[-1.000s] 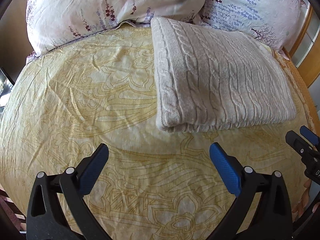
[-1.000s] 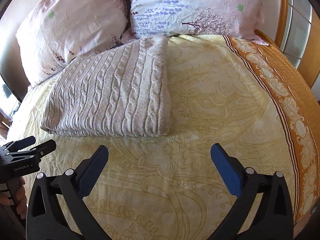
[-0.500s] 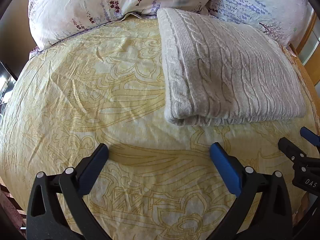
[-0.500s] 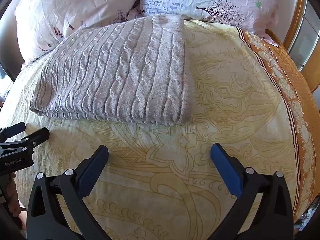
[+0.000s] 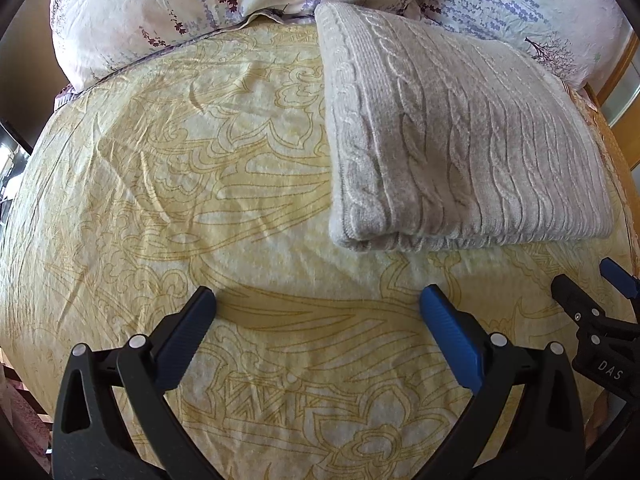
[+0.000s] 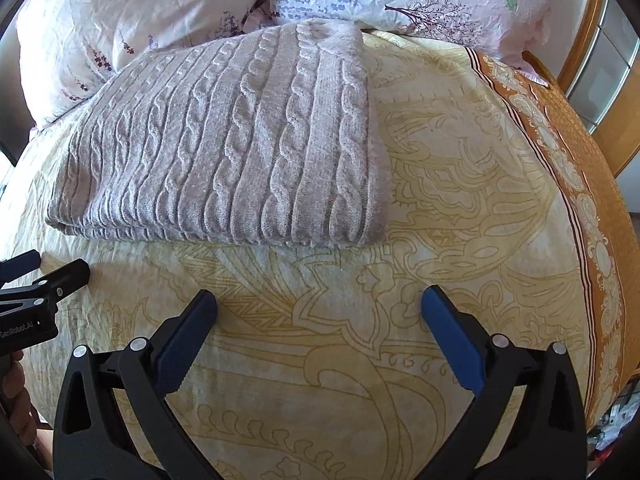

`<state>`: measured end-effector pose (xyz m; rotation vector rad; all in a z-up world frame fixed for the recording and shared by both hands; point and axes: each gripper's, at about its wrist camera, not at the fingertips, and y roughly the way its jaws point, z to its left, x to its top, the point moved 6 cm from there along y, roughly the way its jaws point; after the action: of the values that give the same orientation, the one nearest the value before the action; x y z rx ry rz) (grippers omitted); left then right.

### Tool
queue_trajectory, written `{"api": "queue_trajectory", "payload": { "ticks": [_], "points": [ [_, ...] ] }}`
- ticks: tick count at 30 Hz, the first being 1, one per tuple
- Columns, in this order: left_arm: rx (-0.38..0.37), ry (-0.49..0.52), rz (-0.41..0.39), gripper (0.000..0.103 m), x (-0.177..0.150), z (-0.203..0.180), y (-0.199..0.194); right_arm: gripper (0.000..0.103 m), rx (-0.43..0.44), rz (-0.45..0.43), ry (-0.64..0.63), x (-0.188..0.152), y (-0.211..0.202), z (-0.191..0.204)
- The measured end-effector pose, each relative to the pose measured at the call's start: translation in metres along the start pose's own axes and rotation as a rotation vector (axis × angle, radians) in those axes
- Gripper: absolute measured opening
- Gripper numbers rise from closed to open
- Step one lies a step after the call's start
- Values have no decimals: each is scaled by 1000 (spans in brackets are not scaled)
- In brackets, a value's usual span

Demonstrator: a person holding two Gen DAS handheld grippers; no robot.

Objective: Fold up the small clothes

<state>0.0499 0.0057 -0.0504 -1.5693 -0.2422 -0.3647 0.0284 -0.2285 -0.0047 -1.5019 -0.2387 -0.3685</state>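
A folded grey cable-knit sweater (image 5: 452, 140) lies on the bed, resting on a yellow bedspread (image 5: 200, 200) printed with ochre floral outlines. Its far edge touches the two floral pillows (image 6: 140, 12) at the head of the bed, and its near folded edge faces both tools. The layers show stacked along that near edge.

The left tongs (image 5: 318, 308) hang above bare bedspread, in front of the sweater's near left corner, their blue-padded fingers (image 5: 448, 332) spread wide apart with nothing between them. The right tongs (image 6: 319, 308) hover likewise over the bedspread just in front of the sweater's near right corner, spread wide and holding nothing. Neither pair touches the knit.

Each tool shows at the edge of the other's view: the right tongs at the right border of the left view, the left tongs at the left border of the right view. An orange patterned border (image 6: 580, 168) runs down the bedspread's right side, beside a wooden frame (image 6: 584, 28).
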Motion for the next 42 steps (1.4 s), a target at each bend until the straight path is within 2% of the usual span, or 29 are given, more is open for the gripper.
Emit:
{"api": "queue_trajectory", "payload": {
  "ticks": [13,42],
  "points": [
    [3,-12,40,101,8,3,5,102,-14,19,23,3,3,-1],
    [3,-4,45,101,9,3,7,102,-18,18,26,2,2,-1]
  ]
}}
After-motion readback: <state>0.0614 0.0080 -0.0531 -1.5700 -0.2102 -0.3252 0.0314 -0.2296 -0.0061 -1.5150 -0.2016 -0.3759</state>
